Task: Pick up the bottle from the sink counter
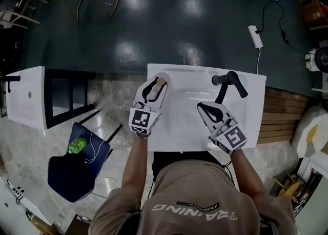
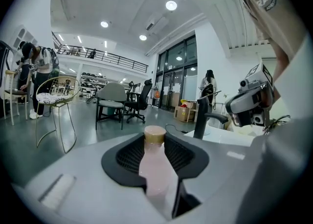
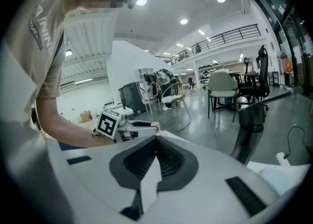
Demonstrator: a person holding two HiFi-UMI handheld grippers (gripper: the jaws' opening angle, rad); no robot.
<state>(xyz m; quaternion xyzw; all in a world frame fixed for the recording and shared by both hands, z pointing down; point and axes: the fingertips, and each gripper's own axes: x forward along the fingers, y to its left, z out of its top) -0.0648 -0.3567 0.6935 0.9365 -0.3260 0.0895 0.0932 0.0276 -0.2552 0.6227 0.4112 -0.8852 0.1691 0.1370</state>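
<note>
A pale pink bottle [image 2: 153, 171] with a tan cap [image 2: 155, 133] is clamped between the black jaws of my left gripper [image 2: 154, 139]. In the head view that left gripper [image 1: 157, 84] hovers over the back left corner of the white sink counter [image 1: 182, 129], the bottle's cap [image 1: 161, 81] showing at its tip. My right gripper [image 1: 201, 106] hangs over the middle of the counter, jaws together with nothing between them; the right gripper view shows its jaws [image 3: 156, 141] meeting. A black faucet [image 1: 229, 81] stands just beyond it.
A blue chair [image 1: 72, 172] with a green bottle [image 1: 77, 145] on it stands at the left. A white cabinet [image 1: 24, 99] is further left, wooden slats [image 1: 279, 116] at the right, and a power strip [image 1: 254, 36] on the dark floor behind.
</note>
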